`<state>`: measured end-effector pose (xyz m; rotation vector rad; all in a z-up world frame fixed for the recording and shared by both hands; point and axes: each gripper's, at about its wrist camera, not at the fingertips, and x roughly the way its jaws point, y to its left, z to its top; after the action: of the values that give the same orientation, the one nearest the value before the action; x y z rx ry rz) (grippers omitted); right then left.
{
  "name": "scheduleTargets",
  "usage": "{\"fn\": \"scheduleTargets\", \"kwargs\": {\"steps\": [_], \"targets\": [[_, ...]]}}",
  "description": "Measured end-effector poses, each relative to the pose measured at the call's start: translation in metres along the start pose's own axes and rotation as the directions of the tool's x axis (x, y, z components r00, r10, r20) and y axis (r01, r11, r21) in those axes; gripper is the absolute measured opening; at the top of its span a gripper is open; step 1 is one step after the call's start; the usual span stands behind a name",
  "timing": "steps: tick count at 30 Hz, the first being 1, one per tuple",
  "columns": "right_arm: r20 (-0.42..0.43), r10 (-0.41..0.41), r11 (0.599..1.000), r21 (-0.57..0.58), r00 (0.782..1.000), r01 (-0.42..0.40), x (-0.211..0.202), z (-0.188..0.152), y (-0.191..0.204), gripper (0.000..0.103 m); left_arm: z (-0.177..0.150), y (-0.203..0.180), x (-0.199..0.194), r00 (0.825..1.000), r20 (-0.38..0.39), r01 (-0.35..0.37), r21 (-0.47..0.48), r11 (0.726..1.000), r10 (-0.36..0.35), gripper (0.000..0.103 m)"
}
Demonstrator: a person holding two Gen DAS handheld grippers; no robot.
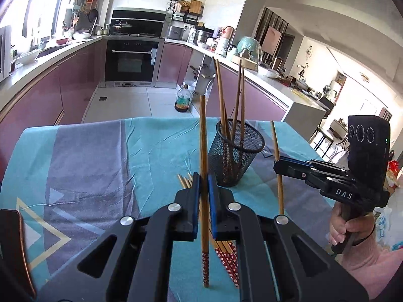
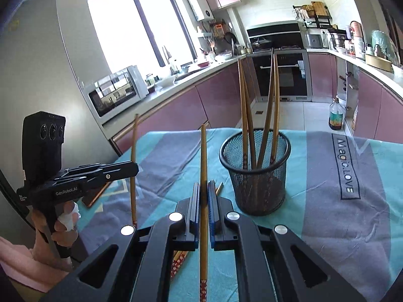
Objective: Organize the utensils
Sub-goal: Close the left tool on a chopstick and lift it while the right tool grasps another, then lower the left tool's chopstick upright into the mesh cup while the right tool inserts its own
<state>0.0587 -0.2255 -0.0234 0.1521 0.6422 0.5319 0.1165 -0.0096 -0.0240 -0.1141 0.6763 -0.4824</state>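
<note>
Chopsticks stand in both my grippers. My left gripper (image 1: pixel 204 196) is clenched on one upright chopstick (image 1: pixel 203 151), and my right gripper (image 2: pixel 204 198) grasps another chopstick (image 2: pixel 203 176) the same way. I see the black mesh holder (image 2: pixel 254 173) just beyond, with four chopsticks inside, on the blue tablecloth (image 1: pixel 88 156). More loose chopsticks (image 1: pixel 228 259) lie near, under my left gripper.
</note>
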Motion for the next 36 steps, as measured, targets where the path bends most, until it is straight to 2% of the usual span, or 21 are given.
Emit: {"fn": "scheduleTargets", "kwargs": {"steps": [9, 19, 32, 36], "targets": [[0.092, 0.004, 1.0, -0.021, 0.996, -0.002, -0.018, 0.026, 0.0, 0.005, 0.026, -0.006, -0.031, 0.992, 0.11, 0.058, -0.013, 0.998, -0.056, 0.007], [0.18, -0.014, 0.997, -0.071, 0.984, 0.027, -0.038, 0.061, 0.006, 0.005, 0.059, -0.02, -0.027, 0.982, 0.163, 0.096, 0.01, 0.995, -0.096, 0.007], [0.279, -0.062, 0.992, -0.091, 0.958, 0.091, -0.058, 0.102, 0.0, 0.005, 0.116, -0.051, -0.022, 0.968, 0.224, 0.101, 0.071, 0.992, -0.114, 0.007], [0.297, -0.078, 0.991, -0.083, 0.952, 0.107, -0.059, 0.111, -0.006, 0.005, 0.124, -0.058, -0.015, 0.966, 0.242, 0.069, 0.091, 0.993, -0.09, 0.007]]}}
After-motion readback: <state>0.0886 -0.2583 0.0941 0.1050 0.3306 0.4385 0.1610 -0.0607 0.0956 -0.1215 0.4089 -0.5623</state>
